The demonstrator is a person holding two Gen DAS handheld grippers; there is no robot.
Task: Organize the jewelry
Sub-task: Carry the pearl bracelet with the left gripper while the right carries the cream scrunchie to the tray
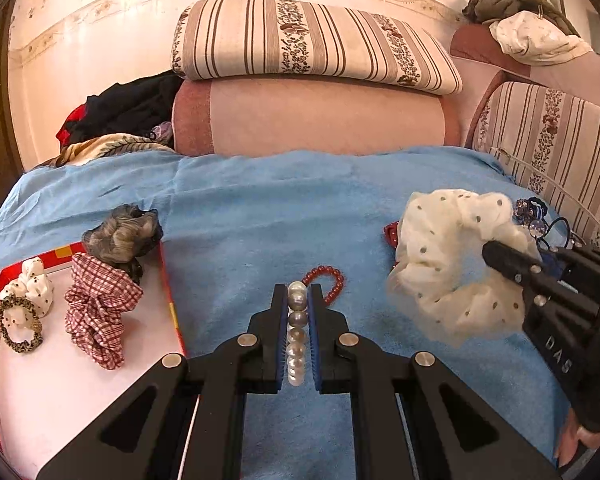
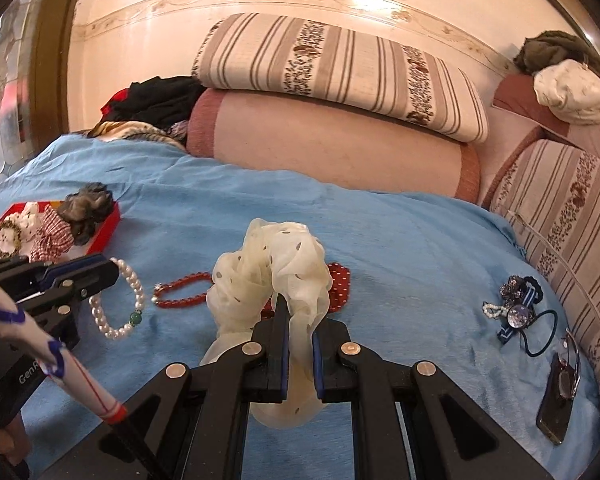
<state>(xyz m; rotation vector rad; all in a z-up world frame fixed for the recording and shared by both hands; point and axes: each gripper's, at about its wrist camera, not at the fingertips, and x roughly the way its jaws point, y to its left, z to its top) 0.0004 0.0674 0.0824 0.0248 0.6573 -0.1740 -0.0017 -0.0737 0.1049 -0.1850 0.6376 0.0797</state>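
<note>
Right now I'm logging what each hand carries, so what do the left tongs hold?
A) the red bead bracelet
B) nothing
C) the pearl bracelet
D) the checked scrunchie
C: the left tongs are shut on the pearl bracelet, while the red bead bracelet lies on the blue blanket.

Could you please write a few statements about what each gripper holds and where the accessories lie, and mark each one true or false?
1. The left gripper is shut on the pearl bracelet. True.
2. The right gripper holds the red bead bracelet. False: it grips the cream dotted scrunchie; the red bead bracelet lies on the blue blanket.
3. The red-checked scrunchie lies in the red-rimmed tray. True.
4. The tray holds only one scrunchie. False: it holds several, including the grey scrunchie and the leopard-print scrunchie.
5. A phone lies on the blanket by the striped cushion. True.
</note>
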